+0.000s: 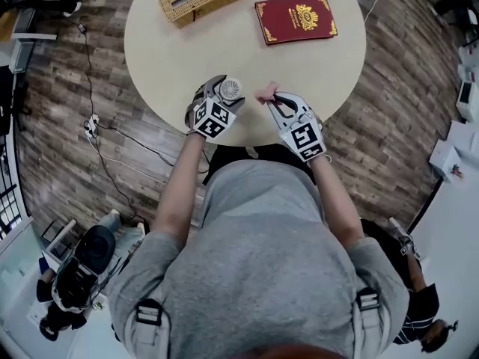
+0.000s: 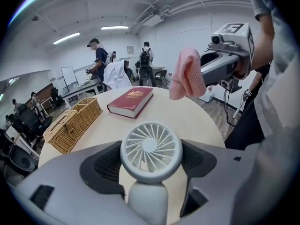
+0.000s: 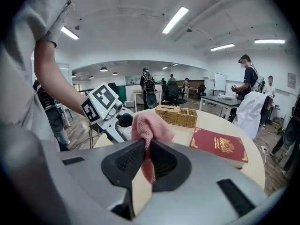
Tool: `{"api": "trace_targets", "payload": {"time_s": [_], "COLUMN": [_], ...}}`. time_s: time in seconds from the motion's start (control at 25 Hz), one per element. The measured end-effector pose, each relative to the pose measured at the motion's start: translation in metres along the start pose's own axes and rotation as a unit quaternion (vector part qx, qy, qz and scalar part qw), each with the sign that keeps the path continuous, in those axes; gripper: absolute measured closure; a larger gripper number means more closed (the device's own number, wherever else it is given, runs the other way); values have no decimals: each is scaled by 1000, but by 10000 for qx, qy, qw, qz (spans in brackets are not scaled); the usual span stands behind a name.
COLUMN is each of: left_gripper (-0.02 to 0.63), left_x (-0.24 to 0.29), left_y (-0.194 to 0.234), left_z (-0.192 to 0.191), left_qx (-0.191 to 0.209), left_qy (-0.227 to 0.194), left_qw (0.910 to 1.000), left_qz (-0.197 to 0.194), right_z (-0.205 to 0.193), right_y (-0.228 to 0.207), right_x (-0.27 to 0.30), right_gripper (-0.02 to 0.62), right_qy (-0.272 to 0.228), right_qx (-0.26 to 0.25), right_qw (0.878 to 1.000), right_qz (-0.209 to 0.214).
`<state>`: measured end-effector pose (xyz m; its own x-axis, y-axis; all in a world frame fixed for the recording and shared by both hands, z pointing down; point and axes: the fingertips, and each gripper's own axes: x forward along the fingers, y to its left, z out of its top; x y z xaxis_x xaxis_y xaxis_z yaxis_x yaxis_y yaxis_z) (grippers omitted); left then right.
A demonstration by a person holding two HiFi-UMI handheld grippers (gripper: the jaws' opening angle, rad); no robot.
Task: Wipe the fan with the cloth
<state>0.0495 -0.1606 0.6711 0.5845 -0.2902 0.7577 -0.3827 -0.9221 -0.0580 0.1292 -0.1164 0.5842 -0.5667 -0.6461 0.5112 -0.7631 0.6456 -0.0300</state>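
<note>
The left claw [image 1: 226,93] was closed on a small white round fan [image 2: 151,150], and at its 3 o'clock the right claw [image 3: 146,159] pinched a pink knitted cloth [image 3: 152,125].

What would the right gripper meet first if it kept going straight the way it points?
Probably the wicker basket across the table; the right gripper, shut on the pink cloth, seems aimed just past the fan.

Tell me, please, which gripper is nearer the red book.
Right. The right gripper is nearly straight this side of the red book; the left gripper, holding the fan, is further left.
</note>
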Motion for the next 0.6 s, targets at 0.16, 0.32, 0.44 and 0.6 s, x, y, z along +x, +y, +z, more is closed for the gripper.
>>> {"api": "trace_targets", "payload": {"time_s": [0.16, 0.32, 0.44, 0.6], "left_gripper": [222, 222, 222, 222], "left_x": [-11, -22, -29, -36], "left_y": [-13, -25, -33, -47], "left_z": [10, 23, 35, 46], "left_qx": [189, 295, 341, 472], "left_qy": [3, -55, -133, -136], "left_qw": [9997, 9991, 9985, 9978], "left_qz": [150, 286, 409, 446], "right_z": [-2, -3, 2, 15], "right_y": [9, 18, 25, 41], "right_x": [-6, -10, -12, -16], "right_gripper": [555, 555, 555, 555], "right_qy": [-8, -82, -228, -457], "right_qx": [-251, -378, -352, -384], "right_qw": [9992, 9978, 9971, 9951], "right_qz": [327, 546, 635, 782]}}
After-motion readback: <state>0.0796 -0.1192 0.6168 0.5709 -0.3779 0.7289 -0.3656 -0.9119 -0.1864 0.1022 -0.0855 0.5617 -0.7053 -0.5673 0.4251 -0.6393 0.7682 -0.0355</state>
